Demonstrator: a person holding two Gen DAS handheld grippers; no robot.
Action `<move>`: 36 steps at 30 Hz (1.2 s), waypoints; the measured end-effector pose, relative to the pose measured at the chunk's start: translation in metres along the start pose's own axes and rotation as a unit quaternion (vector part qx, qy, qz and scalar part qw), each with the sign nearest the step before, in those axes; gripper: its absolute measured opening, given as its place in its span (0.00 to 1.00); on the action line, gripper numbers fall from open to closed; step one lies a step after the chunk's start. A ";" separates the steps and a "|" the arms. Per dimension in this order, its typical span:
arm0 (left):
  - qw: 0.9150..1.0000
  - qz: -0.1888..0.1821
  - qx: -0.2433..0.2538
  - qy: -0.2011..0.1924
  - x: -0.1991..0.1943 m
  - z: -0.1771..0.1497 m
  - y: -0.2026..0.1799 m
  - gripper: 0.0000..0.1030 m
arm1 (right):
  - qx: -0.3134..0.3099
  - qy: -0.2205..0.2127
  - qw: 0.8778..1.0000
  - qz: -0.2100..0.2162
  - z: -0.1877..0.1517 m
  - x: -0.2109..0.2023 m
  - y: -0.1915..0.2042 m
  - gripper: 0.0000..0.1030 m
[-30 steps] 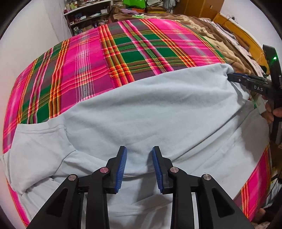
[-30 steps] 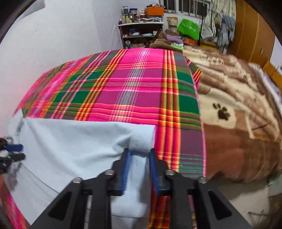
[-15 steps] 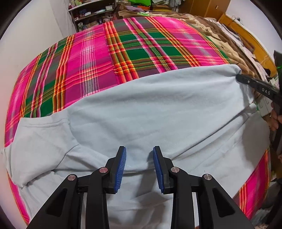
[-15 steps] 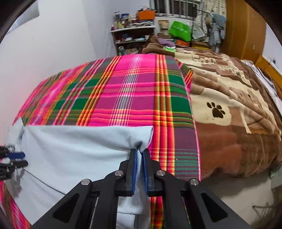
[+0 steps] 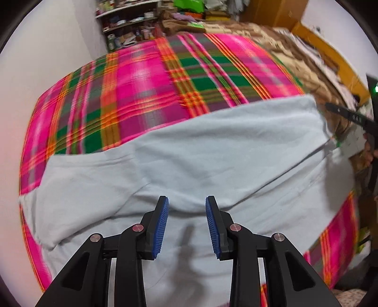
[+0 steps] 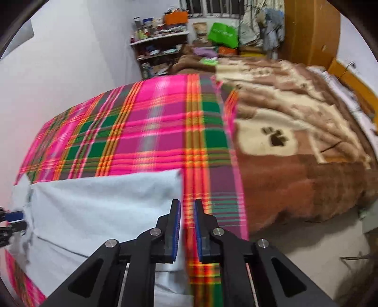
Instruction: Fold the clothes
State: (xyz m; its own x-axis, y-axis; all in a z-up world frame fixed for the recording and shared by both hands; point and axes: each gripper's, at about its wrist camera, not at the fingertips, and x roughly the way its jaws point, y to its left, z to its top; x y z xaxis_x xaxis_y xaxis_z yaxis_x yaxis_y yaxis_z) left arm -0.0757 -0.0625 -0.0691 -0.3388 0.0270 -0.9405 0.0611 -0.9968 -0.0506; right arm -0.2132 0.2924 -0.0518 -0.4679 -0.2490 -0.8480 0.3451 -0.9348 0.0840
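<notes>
Two ridged blue pads (image 5: 163, 224), seemingly clear of fleecy garment (image 5: 212, 151).

A white wall (image 6: 70, 78) is seen behind cluttered shelves (image 6: 158, 44), with a barred window (image 6: 212, 9) above. Orange-brown wooden furniture (image 6: 309, 30) is set at the right, and a bed is covered by a plaid sheet (image 6: 146, 132) and a brown paw-print blanket (image 6: 295, 151)

Bed (image 6: 295, 207) spread with pink-green plaid cloth (image 6: 146, 132) beside brown paw-print blanket (image 6: 295, 146); pale blue garment (image 5: 212, 151) flat on the plaid.
</notes>
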 end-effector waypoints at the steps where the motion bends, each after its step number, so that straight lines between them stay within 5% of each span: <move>1: 1.000 0.010 -0.007 -0.007 -0.007 -0.002 0.010 0.33 | 0.000 -0.009 1.000 0.004 0.003 -0.007 0.000 0.11; 3: 0.999 0.027 -0.023 -0.018 -0.018 -0.006 0.027 0.34 | -0.003 -0.026 1.000 0.013 0.010 -0.020 0.001 0.13; 10: 0.993 0.064 -0.096 -0.042 -0.041 -0.017 0.085 0.39 | -0.123 -0.017 0.987 0.098 0.029 -0.009 0.127 0.24; 18: 0.989 0.075 -0.123 -0.041 -0.045 -0.036 0.145 0.39 | -0.253 0.016 0.950 0.183 0.040 0.017 0.275 0.24; 25: 0.987 0.063 -0.146 -0.039 -0.036 -0.046 0.180 0.40 | -0.285 0.061 0.920 0.263 0.033 0.051 0.366 0.24; 36: 0.986 0.038 -0.155 -0.044 -0.028 -0.062 0.203 0.40 | -0.325 0.080 0.903 0.270 0.035 0.099 0.458 0.26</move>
State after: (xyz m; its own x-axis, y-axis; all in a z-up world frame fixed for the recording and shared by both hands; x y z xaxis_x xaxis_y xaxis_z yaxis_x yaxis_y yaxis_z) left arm 0.0038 -0.2610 -0.0739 -0.4014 -0.0668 -0.9135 0.3696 -0.9244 -0.0948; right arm -0.1298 -0.1693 -0.0792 0.0173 -0.5356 -0.8443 0.9169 -0.3284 0.2271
